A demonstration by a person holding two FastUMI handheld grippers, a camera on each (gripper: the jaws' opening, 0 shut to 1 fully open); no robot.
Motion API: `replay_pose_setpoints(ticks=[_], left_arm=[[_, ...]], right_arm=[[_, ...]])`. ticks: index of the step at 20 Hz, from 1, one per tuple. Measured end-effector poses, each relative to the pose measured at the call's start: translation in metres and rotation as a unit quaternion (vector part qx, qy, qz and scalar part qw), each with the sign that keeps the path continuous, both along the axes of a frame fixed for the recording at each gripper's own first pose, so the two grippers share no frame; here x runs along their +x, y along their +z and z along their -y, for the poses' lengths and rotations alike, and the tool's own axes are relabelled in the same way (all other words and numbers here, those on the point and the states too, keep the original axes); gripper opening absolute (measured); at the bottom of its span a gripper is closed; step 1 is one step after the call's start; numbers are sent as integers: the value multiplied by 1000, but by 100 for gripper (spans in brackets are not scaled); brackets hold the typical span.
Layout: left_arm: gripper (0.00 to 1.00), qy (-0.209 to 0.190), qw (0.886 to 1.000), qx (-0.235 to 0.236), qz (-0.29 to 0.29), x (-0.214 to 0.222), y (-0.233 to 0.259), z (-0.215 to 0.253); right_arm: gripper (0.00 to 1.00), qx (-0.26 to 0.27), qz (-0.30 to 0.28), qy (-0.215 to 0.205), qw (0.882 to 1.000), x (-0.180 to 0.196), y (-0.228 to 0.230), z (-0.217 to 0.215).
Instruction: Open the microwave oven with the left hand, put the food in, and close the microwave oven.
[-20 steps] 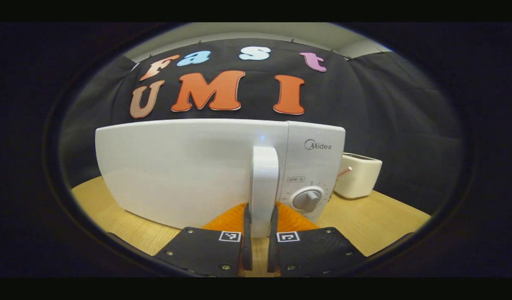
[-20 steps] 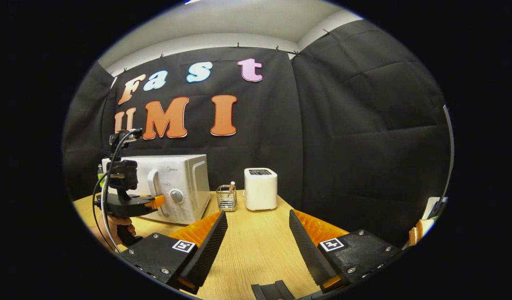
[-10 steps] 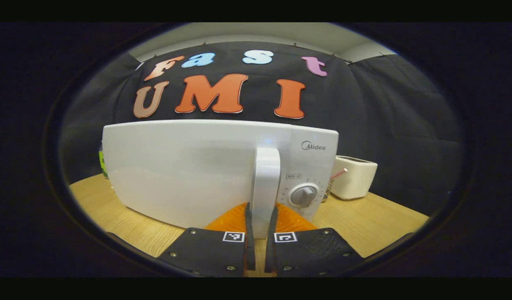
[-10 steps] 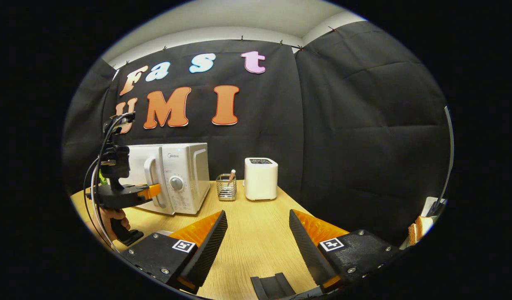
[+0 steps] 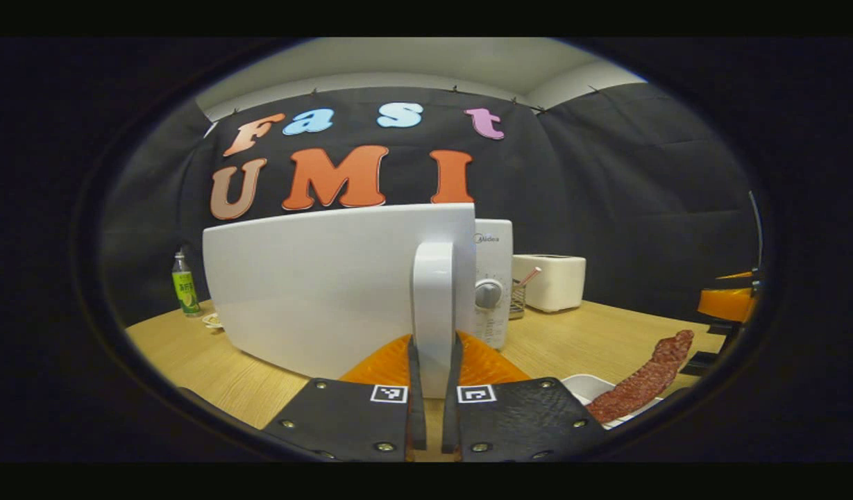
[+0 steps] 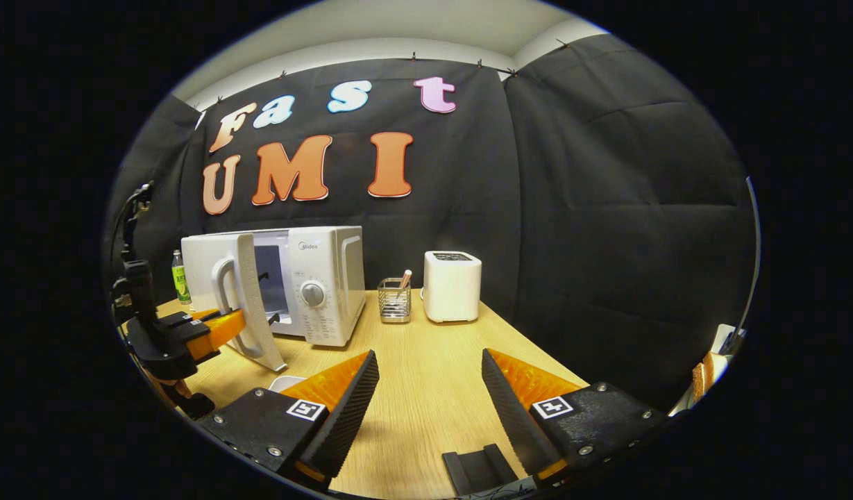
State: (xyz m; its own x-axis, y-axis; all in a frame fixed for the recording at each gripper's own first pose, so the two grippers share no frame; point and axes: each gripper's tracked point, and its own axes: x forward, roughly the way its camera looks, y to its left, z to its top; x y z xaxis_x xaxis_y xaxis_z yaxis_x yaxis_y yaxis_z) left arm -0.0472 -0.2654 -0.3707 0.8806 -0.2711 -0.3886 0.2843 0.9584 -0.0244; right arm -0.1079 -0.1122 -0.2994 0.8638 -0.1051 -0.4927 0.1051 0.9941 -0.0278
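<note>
The left claw (image 5: 433, 389) is closed on the door handle (image 5: 433, 305) of the microwave oven (image 6: 325, 278), one finger pressing each side of the handle's lower end. In the right gripper view the left claw (image 6: 221, 328) meets the handle (image 6: 225, 305) from the front, with a hand (image 6: 164, 385) partly visible below it.

The door (image 6: 249, 298) stands swung partway out from the oven body. Its free edge points toward the front of the worktop (image 6: 426, 389), and a gap shows the dark cavity (image 6: 270, 274) between door and control panel (image 6: 314, 295). In the left gripper view the door (image 5: 322, 285) blocks sight of the cavity; what is in it cannot be told.

The right claw (image 6: 429, 403) is wide open and holds nothing. It hovers over bare worktop well to the right of the oven, with open surface ahead of it up to a wire holder (image 6: 394, 300) and a toaster (image 6: 452, 286) at the rear. The holder contains a thin stick-like item; the toaster stands just beside it.

The food (image 5: 641, 378), a long reddish-brown strip, lies in a white dish (image 5: 593, 389) on the worktop right of the left claw, overhanging the rim, apart from the oven. A green bottle (image 5: 184, 286) stands at the rear left, near the door's hinge side.
</note>
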Motion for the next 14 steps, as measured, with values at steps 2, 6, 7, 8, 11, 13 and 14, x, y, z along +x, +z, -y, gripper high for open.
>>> replay_pose_setpoints(ticks=[2, 6, 7, 8, 11, 13, 14], left_arm=[[8, 1, 1000, -8, -2, -21, 10, -14], [5, 8, 1000, -12, 18, -53, 29, -50], [5, 11, 1000, -9, 25, -60, 31, -57], [17, 15, 999, -3, 31, -67, 36, -66], [11, 38, 999, -5, 39, -85, 44, -95], [11, 53, 997, -2, 47, -96, 51, -117], [10, 63, 997, -4, 52, -100, 55, -128]], right_arm=[[93, 5, -2, 3, 1000, -1, 1, -6], [93, 11, -4, 11, 1000, 0, 0, -19], [93, 13, -5, 17, 1000, 0, -1, -24], [93, 13, -9, 20, 1000, 0, -3, -28], [93, 12, -19, 25, 999, -1, -8, -32], [93, 17, -25, 31, 999, -3, -10, -41], [93, 21, -27, 40, 999, -7, -12, -47]])
